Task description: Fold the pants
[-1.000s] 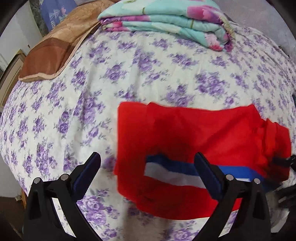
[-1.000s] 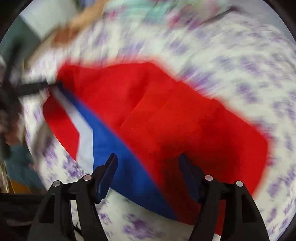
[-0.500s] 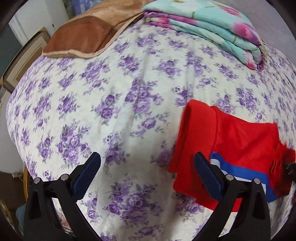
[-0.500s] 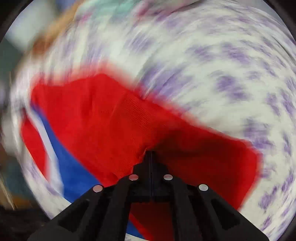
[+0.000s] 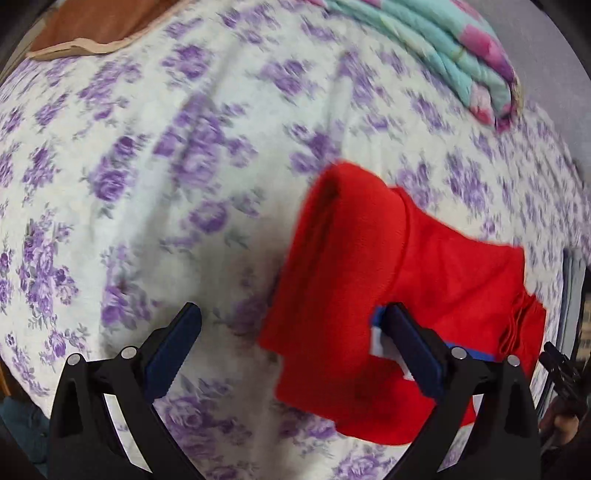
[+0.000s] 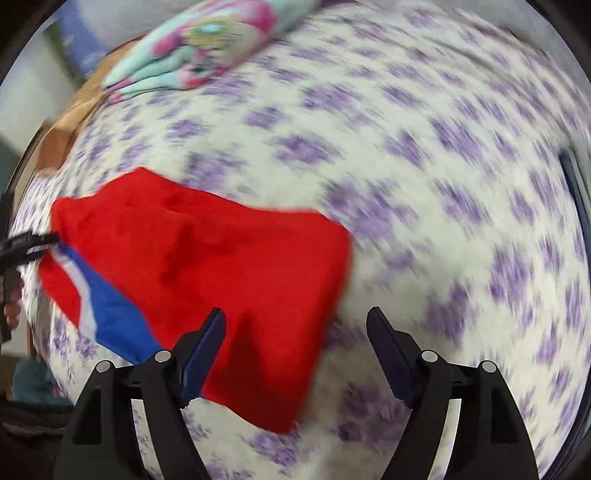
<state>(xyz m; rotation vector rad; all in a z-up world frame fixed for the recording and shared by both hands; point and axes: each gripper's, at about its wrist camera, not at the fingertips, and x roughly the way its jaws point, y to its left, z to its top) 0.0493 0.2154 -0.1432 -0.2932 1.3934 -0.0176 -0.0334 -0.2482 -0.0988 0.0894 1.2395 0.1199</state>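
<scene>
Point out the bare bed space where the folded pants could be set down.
Free: the sheet left of the pants, below the brown cloth; also the stretch right of the pants in the right wrist view. Crowded: the far edge, where the quilt lies.

Matt red cloth pants [image 5: 369, 280]
</scene>
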